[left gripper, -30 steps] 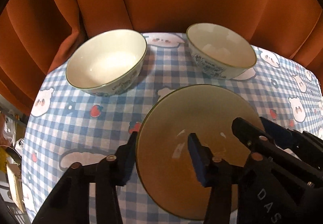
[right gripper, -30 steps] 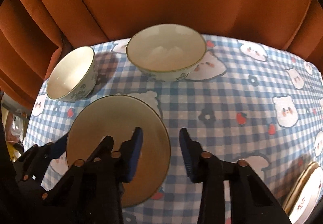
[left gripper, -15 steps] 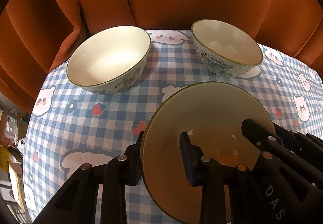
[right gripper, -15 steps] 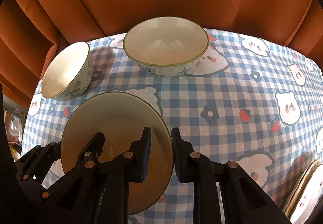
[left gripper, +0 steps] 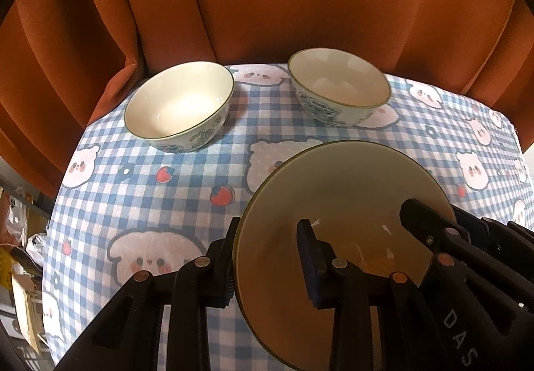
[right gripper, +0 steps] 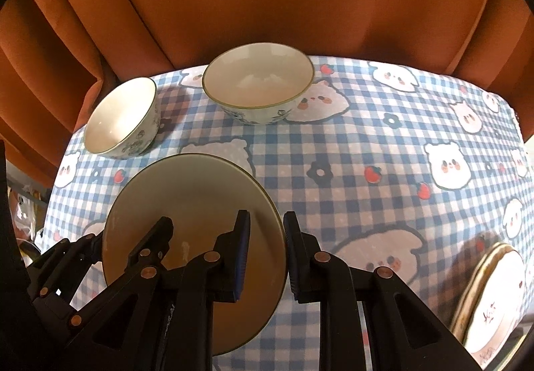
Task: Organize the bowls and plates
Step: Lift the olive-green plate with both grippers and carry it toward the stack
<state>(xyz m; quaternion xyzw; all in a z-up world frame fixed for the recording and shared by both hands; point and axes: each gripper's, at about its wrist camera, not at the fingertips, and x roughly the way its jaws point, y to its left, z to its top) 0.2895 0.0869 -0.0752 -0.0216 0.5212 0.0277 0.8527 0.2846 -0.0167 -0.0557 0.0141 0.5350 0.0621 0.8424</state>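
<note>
Orange curtains (left gripper: 300, 3) hung behind our checked table (right gripper: 383, 204). We held the plate (left gripper: 333, 190) just above the cloth, in front of two bowls (left gripper: 180, 104) (left gripper: 337, 87). Our left tongs (left gripper: 270, 257) pinched its left rim. Our right tongs (right gripper: 267, 254) pinched its right rim. More plates (right gripper: 490, 297) sat right of it.
</note>
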